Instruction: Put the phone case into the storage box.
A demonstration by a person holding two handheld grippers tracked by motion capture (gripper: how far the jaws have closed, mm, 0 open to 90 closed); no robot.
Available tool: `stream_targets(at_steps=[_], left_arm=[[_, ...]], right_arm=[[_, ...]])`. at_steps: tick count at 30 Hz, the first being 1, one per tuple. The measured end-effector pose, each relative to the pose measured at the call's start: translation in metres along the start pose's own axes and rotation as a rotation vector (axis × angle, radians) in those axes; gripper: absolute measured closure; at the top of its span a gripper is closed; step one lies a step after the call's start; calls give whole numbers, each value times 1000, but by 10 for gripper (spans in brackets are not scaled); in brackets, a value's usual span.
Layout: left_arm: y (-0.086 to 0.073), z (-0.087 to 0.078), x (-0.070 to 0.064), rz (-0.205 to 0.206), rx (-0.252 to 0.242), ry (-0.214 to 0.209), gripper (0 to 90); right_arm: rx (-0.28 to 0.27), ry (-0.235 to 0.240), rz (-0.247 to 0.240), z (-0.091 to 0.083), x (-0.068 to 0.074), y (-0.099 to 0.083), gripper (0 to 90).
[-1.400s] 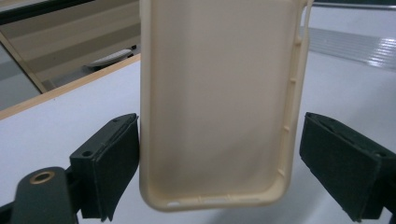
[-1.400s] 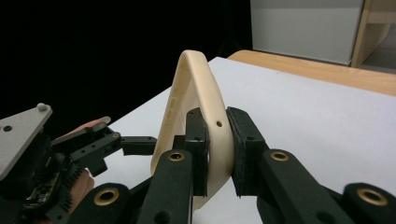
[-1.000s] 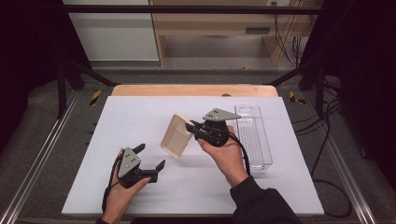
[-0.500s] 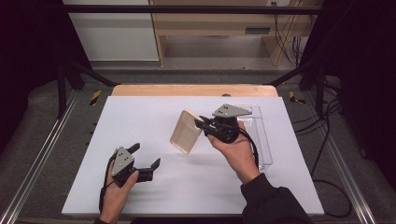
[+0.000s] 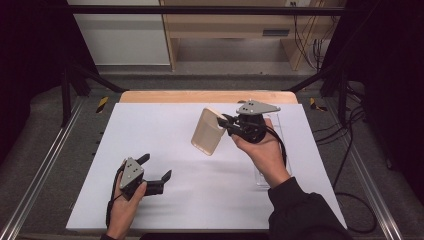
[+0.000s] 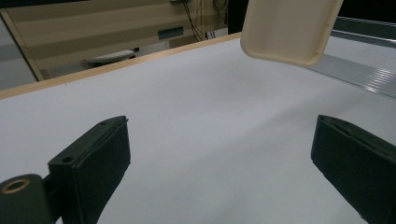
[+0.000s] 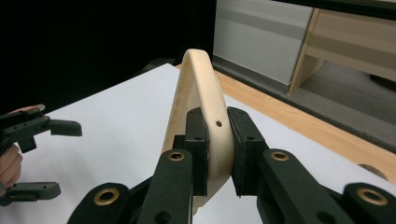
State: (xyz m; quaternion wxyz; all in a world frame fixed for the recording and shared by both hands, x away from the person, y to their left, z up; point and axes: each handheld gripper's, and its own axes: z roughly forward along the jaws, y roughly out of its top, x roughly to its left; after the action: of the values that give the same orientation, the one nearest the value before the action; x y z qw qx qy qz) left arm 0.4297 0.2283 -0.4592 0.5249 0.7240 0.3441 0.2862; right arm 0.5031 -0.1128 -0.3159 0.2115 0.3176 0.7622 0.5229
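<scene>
A cream rectangular tray (image 5: pixel 208 131) hangs tilted above the white table, held by its rim. My right gripper (image 5: pixel 223 121) is shut on that rim; in the right gripper view the tray's edge (image 7: pixel 205 98) stands upright with the gripper (image 7: pixel 217 154) clamped on it. My left gripper (image 5: pixel 155 169) rests near the table's front left, open, nothing between its jaws. In the left gripper view the left gripper (image 6: pixel 224 168) looks across bare table, and the tray's corner (image 6: pixel 289 28) hangs at the top right.
A clear ribbed plastic rack (image 5: pixel 272 145) lies on the table's right side under the right hand, also seen as a rack (image 6: pixel 355 74) in the left gripper view. The table's wooden edge (image 5: pixel 200 96) runs along the back. Metal rails (image 5: pixel 40 170) flank the table.
The right gripper has carried the tray up and toward the back right. The left hand has drawn slightly toward the front left, still open.
</scene>
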Motion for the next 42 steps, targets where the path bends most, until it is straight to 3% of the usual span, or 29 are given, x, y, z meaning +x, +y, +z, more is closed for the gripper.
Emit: stream_targets(at_steps=[23, 32, 42], left_arm=[[-1, 1, 1, -2, -1, -5, 41], [-1, 1, 1, -1, -5, -5, 38], [-2, 1, 1, 10, -2, -3, 38]], right_arm=[[-12, -93, -35, -26, -43, 38, 792], [-33, -138, -10, -40, -64, 44, 792], [-44, -174, 11, -52, -77, 45, 792]])
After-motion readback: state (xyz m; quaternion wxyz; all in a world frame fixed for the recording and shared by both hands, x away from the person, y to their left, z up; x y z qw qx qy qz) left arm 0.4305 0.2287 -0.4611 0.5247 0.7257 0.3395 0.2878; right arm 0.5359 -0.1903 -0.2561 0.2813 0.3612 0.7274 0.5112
